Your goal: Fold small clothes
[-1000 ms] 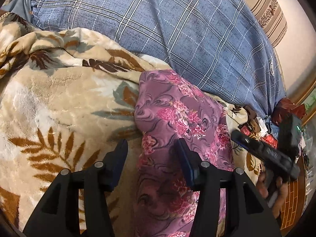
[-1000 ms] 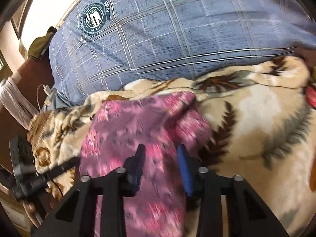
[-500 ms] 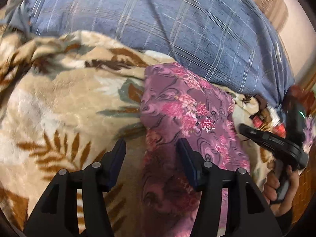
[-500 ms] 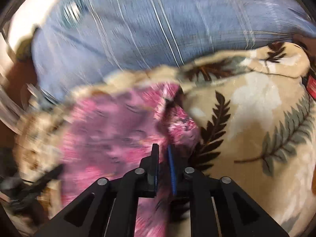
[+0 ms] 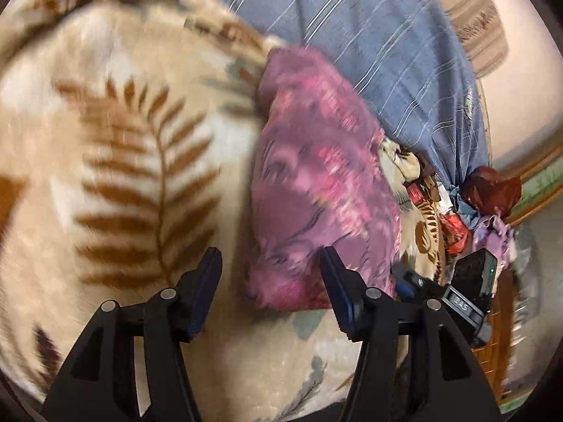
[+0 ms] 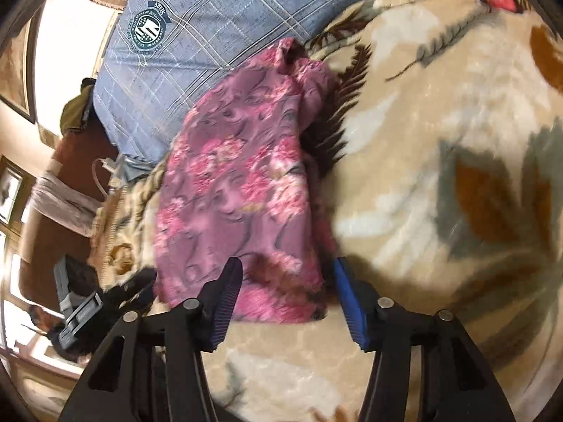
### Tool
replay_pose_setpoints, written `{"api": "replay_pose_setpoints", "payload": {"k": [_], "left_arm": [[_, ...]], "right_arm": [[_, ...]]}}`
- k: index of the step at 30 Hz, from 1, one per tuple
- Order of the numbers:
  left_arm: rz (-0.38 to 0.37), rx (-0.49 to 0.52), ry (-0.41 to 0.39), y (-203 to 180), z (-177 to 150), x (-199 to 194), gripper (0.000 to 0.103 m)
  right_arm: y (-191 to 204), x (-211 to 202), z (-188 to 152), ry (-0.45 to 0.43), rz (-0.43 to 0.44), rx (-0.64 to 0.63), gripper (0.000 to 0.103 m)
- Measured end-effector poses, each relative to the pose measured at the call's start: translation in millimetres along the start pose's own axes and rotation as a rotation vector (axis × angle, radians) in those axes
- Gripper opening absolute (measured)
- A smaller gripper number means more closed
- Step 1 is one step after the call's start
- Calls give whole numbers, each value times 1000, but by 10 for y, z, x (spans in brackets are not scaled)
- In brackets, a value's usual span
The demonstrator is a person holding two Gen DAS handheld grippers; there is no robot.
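Observation:
A small purple garment with pink flowers [image 5: 316, 183] lies folded in a long strip on a beige leaf-print blanket [image 5: 133, 161]. It also shows in the right wrist view [image 6: 242, 183]. My left gripper [image 5: 271, 270] is open and empty, just short of the garment's near edge. My right gripper [image 6: 286, 281] is open and empty, with its jaws either side of the garment's near edge, touching nothing. The right gripper also shows in the left wrist view [image 5: 457, 295], and the left gripper in the right wrist view [image 6: 91, 302].
A blue checked pillow [image 6: 211, 24] lies behind the garment, also in the left wrist view [image 5: 387, 52]. Red and purple clutter [image 5: 485, 204] sits at the bed's right edge. A white cable [image 6: 105, 172] and wooden floor lie at the left.
My right gripper was shut on the garment's edge half a second ago and has opened and let it go. Both grippers have pulled back toward me. The garment now lies shorter, folded over.

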State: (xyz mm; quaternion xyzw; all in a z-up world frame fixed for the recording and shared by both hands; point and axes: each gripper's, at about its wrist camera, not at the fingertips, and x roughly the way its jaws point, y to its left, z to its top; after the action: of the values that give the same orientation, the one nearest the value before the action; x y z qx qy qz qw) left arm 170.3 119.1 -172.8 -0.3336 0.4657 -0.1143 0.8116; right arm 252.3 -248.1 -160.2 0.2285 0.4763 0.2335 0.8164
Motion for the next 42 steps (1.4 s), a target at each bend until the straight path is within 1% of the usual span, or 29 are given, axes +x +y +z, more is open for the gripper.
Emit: {"api": "replay_pose_setpoints", "payload": {"k": [1,2,3,4,5,6,7,8,11,13,14,16,17,18,20,22,24,26,28,32,35,36,37,40,42], "left_arm": [[-23,-19,10,28,17,37,56],[-48,-35,6,50,33,65,56],[-58,-40,-1,54,53,82,50],[-61,-38,1,48,59,98,37],[-70,-32,5,35,50,121,30],[-74,-23,11,12,29,140,19],[-70,-18,4,-5,11,130,15],[-73,-4,-4,-45,-6,67,13],[-139,-2,-31,-102,-47,-191,12],[-93,26,-30,-122,-118,-269,12],[-49,49,-17,-112,-173,-229,13],[26,63,9,-46,-244,-87,13],[50,61,17,-14,-264,-12,13],[64,73,6,-37,-265,11,13],[106,136,-30,-161,-271,-22,13],[178,214,-69,-278,-351,-18,19],[254,274,-111,-377,-449,-21,24],[297,309,-138,-438,-501,-27,27],[333,326,-156,-459,-530,-21,33],[326,306,-161,-399,-543,-51,36],[319,272,-158,-351,-578,-78,42],[323,263,-158,-336,-599,-93,46],[331,255,-160,-327,-627,-109,50],[352,238,-169,-298,-723,-145,56],[384,242,-157,-306,-797,-137,57]], "right_arm": [[-17,20,31,-13,-15,-5,45],[-60,52,45,-10,4,10,42],[-111,82,54,-6,38,32,34],[-153,99,54,-3,67,48,29],[-177,117,53,13,82,54,17],[-193,142,47,40,101,60,13],[-205,129,24,42,111,72,12],[-194,100,15,43,115,78,11],[-45,-167,9,16,112,57,11],[53,-342,-28,0,116,28,11],[73,-354,-66,7,114,23,11],[83,-220,-196,45,36,-5,11],[73,-113,-241,66,-14,-20,11],[47,8,-287,83,-60,-26,11],[78,6,-273,62,-67,-50,11],[133,-24,-257,48,-94,-79,13],[121,-3,-292,52,-100,-86,14],[114,-26,-308,46,-92,-74,19],[99,-54,-351,39,-97,-66,23],[86,-100,-449,27,-94,-49,26],[71,-151,-510,30,-95,-42,31],[71,-161,-538,30,-94,-37,32],[68,-174,-571,31,-93,-31,33],[85,-203,-669,38,-101,-26,39],[117,-216,-742,39,-109,-30,46]]}}
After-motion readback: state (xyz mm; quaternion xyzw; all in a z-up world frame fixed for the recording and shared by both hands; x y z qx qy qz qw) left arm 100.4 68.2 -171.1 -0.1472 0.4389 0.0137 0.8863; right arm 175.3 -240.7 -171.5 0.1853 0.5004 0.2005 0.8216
